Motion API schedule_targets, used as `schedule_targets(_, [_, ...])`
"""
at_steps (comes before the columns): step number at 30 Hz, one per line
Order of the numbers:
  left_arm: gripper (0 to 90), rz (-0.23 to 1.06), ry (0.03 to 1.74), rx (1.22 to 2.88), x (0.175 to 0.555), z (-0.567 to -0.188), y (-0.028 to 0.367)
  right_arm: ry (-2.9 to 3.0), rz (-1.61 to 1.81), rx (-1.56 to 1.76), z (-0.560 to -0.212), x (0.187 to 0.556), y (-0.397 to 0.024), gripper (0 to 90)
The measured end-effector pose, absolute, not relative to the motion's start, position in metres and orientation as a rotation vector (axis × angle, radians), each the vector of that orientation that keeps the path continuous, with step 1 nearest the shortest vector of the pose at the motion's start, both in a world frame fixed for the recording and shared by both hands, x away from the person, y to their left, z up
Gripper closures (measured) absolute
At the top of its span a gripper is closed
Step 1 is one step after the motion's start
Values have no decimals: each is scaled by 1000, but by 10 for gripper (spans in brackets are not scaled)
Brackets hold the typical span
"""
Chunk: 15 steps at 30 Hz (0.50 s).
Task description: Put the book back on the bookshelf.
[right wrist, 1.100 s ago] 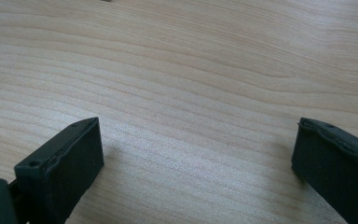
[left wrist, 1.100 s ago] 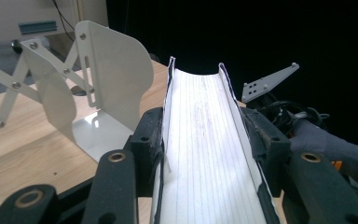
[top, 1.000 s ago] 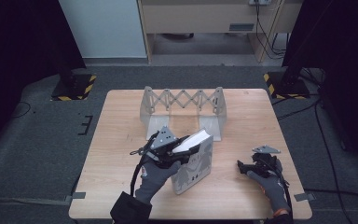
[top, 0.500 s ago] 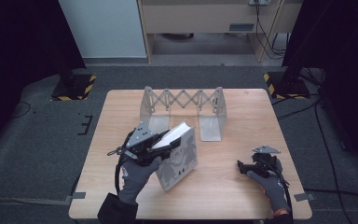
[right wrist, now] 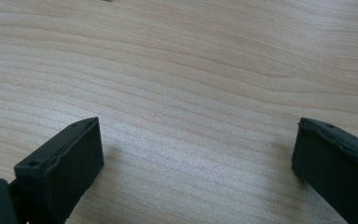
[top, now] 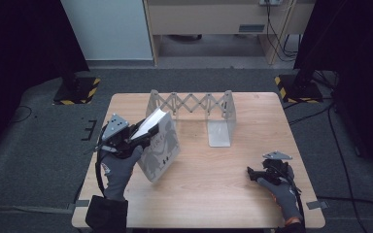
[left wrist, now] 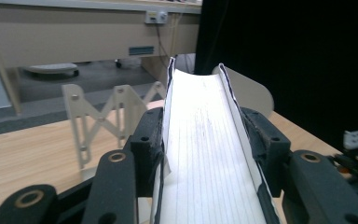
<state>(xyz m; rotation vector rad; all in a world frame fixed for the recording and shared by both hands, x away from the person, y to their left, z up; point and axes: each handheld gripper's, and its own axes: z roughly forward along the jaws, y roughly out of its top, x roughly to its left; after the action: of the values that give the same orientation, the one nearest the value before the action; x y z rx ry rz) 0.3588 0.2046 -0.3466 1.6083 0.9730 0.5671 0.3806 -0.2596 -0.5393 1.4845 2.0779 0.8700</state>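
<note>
The left gripper (top: pixel 143 132) is clamped on a tilted book (top: pixel 161 145), apparently lifted near the folding rack (top: pixel 194 104), while the right gripper (right wrist: pixel 196 154) rests spread on the table (top: pixel 213 179).

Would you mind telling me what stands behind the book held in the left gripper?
Behind the book stands the expanding bookend rack, its lattice and right end plate visible. The book covers part of its left end plate.
</note>
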Motion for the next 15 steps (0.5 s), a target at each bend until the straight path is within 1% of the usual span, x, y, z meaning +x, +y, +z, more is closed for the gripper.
schedule_targets(6, [530, 636, 1022, 1570, 375, -342, 212, 2077, 869, 1484, -539, 381, -260, 24])
schedule_targets(7, [530, 643, 1045, 1560, 383, -342, 214, 2078, 871, 1483, -539, 381, -260, 24])
schedule_targets(10, [530, 655, 1063, 1562, 391, -341, 215, 2078, 870, 1485, -539, 381, -260, 23])
schedule_targets(15, [530, 713, 1100, 1571, 413, -342, 211, 2078, 870, 1485, -539, 381, -260, 23])
